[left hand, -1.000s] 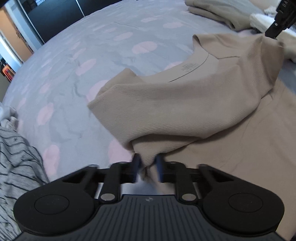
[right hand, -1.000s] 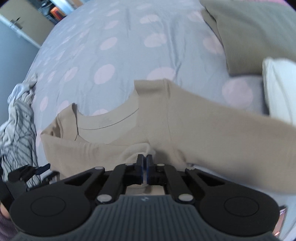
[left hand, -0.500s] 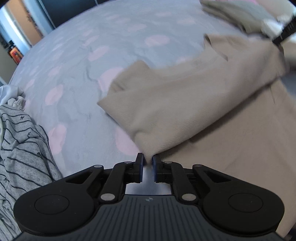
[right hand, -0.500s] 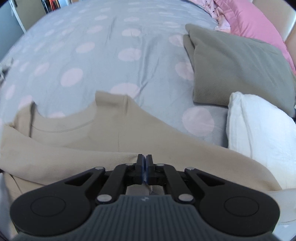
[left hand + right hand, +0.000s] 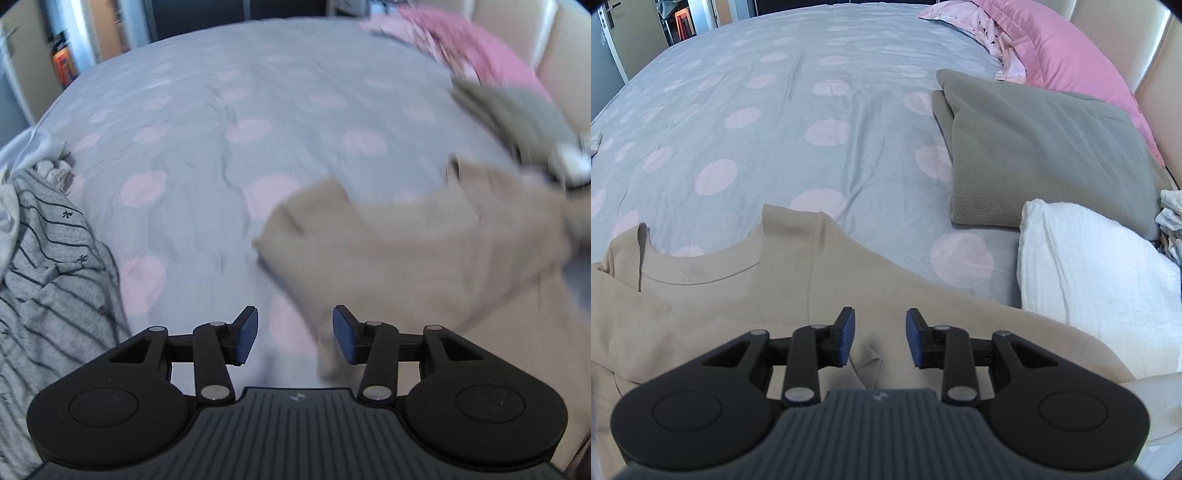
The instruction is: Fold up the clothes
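Note:
A beige ribbed top [image 5: 424,251] lies on the bed, blurred in the left wrist view, its folded-over part to the right. My left gripper [image 5: 295,334] hangs above the top's left edge with its jaws opening; no cloth is pressed between them. In the right wrist view the same beige top [image 5: 746,295] lies flat with its neckline at the left. My right gripper [image 5: 879,341] is just over it, jaws opening, and a small peak of fabric stands loose between the pads without being pinched.
The grey bedspread [image 5: 775,122] with pink dots stretches far ahead. A grey striped garment [image 5: 48,280] is heaped at the left. A folded olive-grey garment [image 5: 1045,155], a folded white cloth [image 5: 1097,266] and a pink pillow [image 5: 1071,62] lie at the right.
Both grippers were shut on the beige top and have let it go. The left one has lifted and swung left, the top's edge has dropped to the bed.

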`<move>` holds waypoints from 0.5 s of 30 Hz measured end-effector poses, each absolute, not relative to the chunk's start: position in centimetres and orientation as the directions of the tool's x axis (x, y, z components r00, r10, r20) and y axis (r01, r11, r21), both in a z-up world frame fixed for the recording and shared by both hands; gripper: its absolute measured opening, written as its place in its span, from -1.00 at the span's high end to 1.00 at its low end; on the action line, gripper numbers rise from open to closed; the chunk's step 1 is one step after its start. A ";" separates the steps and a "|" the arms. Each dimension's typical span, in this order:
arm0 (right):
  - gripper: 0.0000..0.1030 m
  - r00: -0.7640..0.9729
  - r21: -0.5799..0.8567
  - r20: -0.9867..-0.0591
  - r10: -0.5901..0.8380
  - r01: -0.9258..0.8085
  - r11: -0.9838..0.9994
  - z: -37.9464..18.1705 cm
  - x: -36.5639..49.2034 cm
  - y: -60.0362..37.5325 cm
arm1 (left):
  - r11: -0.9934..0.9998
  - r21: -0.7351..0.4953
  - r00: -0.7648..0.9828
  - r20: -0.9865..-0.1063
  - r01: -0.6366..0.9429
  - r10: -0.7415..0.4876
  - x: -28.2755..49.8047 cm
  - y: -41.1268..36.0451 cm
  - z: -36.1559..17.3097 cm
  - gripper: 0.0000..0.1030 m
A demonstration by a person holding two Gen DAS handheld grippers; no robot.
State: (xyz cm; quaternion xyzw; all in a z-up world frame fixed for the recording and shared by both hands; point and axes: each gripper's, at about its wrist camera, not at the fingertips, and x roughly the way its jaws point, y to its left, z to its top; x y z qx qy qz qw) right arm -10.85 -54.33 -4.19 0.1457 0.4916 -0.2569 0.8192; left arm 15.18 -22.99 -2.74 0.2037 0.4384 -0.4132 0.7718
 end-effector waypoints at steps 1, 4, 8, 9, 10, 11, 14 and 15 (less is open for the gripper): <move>0.32 0.386 -0.007 -0.881 -0.272 0.565 0.825 -4.3 -10.9 -54.3 | 0.594 -0.078 0.266 -0.842 0.801 -0.469 15.8 -23.3 -2.9 0.17; 0.29 0.389 0.012 -0.885 -0.257 0.569 0.822 -4.5 -11.2 -54.5 | 0.659 -0.134 0.257 -0.849 0.740 -0.461 17.9 -24.4 -4.2 0.17; 0.17 0.403 0.043 -0.884 -0.235 0.572 0.819 -4.8 -12.1 -55.2 | 0.727 -0.196 0.233 -0.865 0.658 -0.444 19.8 -25.3 -6.2 0.19; 0.15 0.408 0.055 -0.884 -0.228 0.575 0.816 -4.8 -12.4 -55.5 | 0.734 -0.204 0.228 -0.867 0.647 -0.443 20.0 -25.4 -6.6 0.19; 0.15 0.410 0.067 -0.885 -0.222 0.583 0.810 -5.0 -12.7 -55.8 | 0.737 -0.208 0.224 -0.870 0.643 -0.440 20.2 -25.6 -6.9 0.19; 0.15 0.410 0.083 -0.887 -0.212 0.594 0.800 -5.2 -13.0 -56.1 | 0.740 -0.210 0.220 -0.872 0.639 -0.437 20.3 -25.8 -7.2 0.20; 0.17 0.415 0.145 -0.894 -0.171 0.627 0.766 -6.0 -13.8 -57.0 | 0.742 -0.212 0.210 -0.877 0.636 -0.431 20.1 -26.2 -7.7 0.37; 0.18 0.421 0.173 -0.895 -0.151 0.637 0.751 -6.3 -13.9 -57.3 | 0.742 -0.211 0.209 -0.879 0.637 -0.429 20.1 -26.4 -7.7 0.44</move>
